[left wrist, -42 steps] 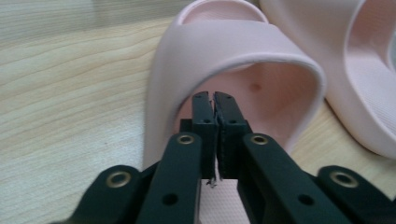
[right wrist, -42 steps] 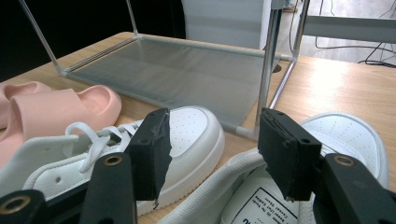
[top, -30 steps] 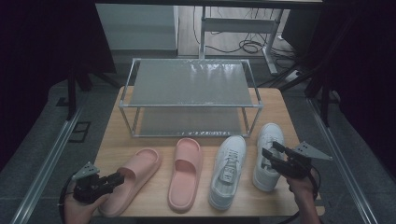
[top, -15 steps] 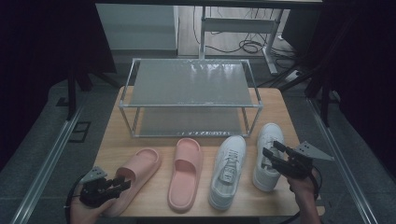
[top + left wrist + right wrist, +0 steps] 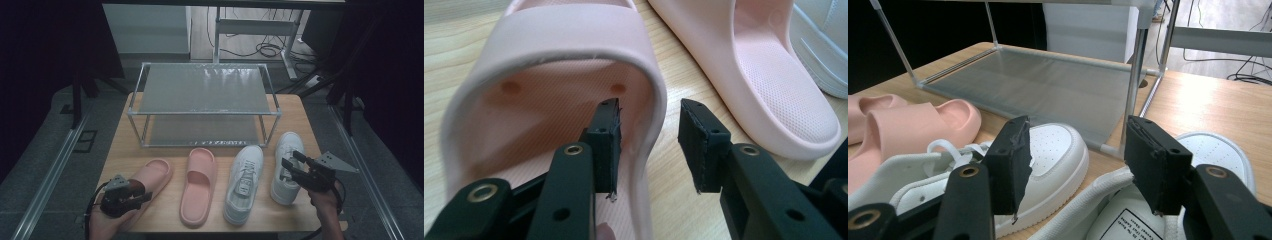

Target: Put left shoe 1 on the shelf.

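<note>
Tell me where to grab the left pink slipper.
Grip the left pink slipper by its raised side wall, coming from the heel end. The left gripper already straddles that thin rim, one jaw inside, one outside; its jaws have just been opening and don't press it.

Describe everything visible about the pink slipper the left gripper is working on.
The left pink slipper is a one-piece slide of soft, matte, foam-like material, with a wide strap over the open toe and two small round marks inside. It lies sole-down at the table's front left, angled, apart from its mate. The left gripper straddles its side wall at the heel end, one jaw inside, one outside; the jaws have just been opening, and the outer pad stands clear of the wall.
</note>
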Available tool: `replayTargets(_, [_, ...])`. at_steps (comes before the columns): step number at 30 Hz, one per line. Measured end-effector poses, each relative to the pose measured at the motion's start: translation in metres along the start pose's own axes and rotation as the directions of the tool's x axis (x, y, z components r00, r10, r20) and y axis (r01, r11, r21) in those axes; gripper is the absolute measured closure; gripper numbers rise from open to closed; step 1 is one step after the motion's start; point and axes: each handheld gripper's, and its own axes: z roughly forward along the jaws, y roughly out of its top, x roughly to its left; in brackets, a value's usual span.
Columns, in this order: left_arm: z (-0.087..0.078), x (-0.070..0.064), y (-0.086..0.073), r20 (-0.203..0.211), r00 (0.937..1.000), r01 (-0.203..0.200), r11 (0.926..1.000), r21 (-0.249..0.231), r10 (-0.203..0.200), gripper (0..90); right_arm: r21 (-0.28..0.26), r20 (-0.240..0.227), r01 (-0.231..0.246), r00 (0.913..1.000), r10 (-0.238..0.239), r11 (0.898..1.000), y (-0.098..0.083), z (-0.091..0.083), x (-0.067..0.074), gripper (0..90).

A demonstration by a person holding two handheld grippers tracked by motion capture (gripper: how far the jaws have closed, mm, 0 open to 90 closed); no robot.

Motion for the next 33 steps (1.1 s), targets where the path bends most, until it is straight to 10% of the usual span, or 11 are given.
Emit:
replayTargets(14, [0.019, -0.005, 0.009, -0.062, 0.9968, -0.051, 0.9987, -0.006, 0.051, 82.0, -0.009, -0.009, 0.022, 0.9997, -0.022, 1.0, 0.005, -0.003, 0.006, 44.3])
replayTargets(33, [-0.004, -0.001, 0.018, -0.09, 0.9959, -0.025, 0.994, -0.107, 0.016, 84.4, -0.011, -0.005, 0.033, 0.9994, -0.034, 0.999, 0.007, -0.004, 0.009, 44.3])
